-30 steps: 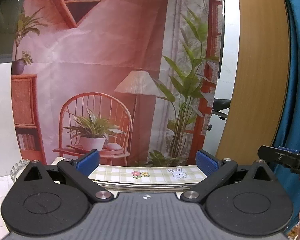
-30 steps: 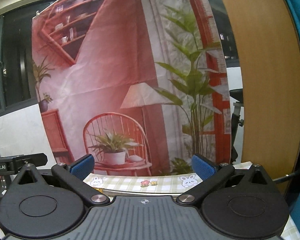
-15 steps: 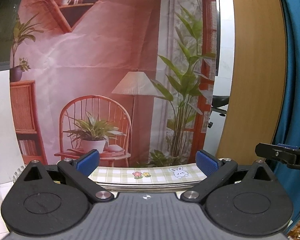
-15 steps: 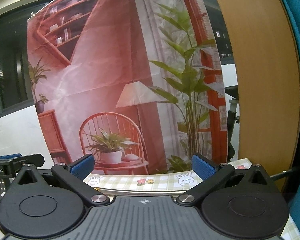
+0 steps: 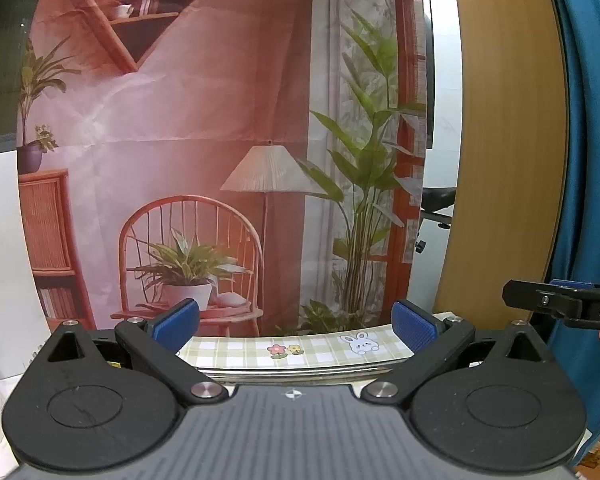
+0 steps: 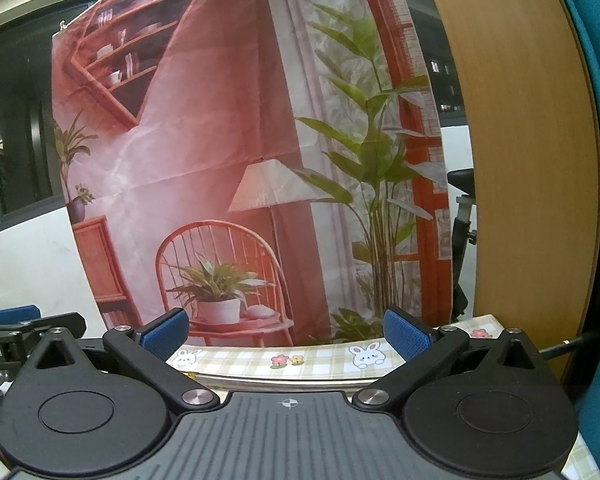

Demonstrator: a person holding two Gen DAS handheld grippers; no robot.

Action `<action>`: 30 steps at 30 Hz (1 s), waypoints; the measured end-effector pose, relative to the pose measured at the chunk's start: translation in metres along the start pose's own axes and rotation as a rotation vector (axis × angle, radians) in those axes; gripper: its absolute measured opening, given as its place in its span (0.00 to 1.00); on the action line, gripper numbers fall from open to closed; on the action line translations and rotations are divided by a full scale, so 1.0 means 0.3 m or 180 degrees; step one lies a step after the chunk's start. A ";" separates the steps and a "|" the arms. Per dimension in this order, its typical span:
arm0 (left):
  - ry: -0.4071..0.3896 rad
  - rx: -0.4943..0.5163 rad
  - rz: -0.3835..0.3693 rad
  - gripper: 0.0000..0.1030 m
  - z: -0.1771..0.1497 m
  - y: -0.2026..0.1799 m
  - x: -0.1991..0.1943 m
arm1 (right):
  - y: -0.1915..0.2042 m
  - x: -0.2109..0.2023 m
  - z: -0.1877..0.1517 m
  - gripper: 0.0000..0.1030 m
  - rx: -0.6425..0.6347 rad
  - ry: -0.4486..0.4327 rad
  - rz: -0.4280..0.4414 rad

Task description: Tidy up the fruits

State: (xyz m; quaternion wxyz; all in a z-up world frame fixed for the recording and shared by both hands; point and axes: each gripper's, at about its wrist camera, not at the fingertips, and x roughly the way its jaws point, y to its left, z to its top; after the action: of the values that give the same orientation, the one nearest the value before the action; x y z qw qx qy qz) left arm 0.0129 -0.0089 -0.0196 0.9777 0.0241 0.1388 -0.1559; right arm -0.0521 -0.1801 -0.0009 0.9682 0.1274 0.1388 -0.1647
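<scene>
Black right gripper (image 5: 572,304) reads "DA"; left gripper (image 6: 4,336) reads "bot.AI".

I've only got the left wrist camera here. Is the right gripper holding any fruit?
Observer: No. The right gripper is open, with nothing between its blue pads.
Operator: Any fruit in its view at all?
Observer: None. It shows only the far edge of the checked tablecloth.
Operator: Anything on that cloth I'm missing?
Observer: A second bunny print, near the left pad.
</scene>
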 end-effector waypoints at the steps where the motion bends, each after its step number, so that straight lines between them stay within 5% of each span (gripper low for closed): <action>1: -0.0003 -0.0002 0.0005 1.00 0.001 0.002 -0.001 | 0.001 0.002 -0.001 1.00 -0.0001 0.0005 -0.0004; 30: -0.0153 0.0113 0.0168 1.00 0.006 -0.020 -0.039 | -0.003 -0.012 0.002 1.00 -0.0030 -0.0027 -0.0040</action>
State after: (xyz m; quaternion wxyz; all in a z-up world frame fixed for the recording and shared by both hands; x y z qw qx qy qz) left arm 0.0008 -0.0113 -0.0146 0.9839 0.0413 0.1119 -0.1330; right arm -0.0554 -0.1802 0.0007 0.9683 0.1213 0.1362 -0.1706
